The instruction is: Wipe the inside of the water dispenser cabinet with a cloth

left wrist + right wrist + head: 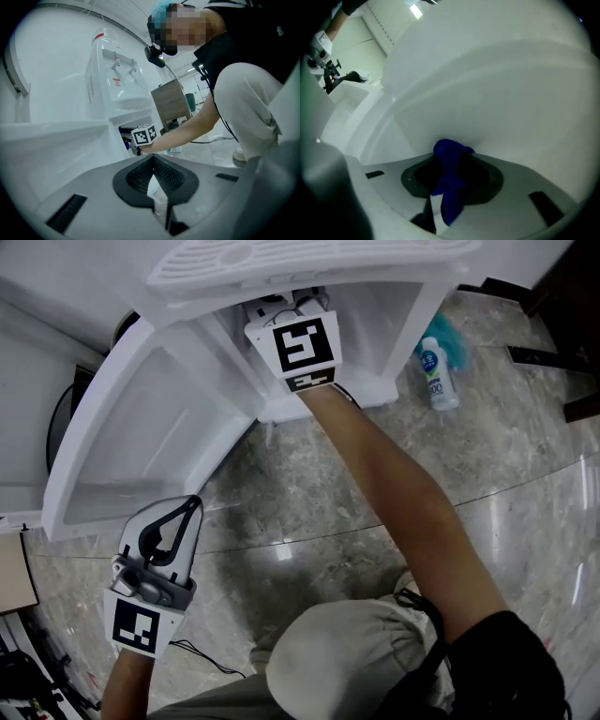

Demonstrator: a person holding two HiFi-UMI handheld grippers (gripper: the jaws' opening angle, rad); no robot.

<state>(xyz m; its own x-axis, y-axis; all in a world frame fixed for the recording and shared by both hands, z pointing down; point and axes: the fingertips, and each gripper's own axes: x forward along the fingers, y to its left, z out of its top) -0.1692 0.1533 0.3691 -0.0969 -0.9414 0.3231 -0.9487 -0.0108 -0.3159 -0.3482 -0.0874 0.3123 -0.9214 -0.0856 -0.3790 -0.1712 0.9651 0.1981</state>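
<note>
Two tools show. At left, beside the open door (141, 446), the left tool (187, 514) hangs empty with its jaws together. Farther right, the right tool (453, 187) is clamped on the blue cloth (450, 157), which seems to touch the cabinet (389, 329) wall. Wiping looks under way, and next the cloth should sweep across that wall. The head view hides the right tool's jaws inside the cabinet.

In the head view the cabinet (398, 320) hides the jaws of my right gripper (298, 306). I can't read the bottle's (438, 371) label; it's too small.
</note>
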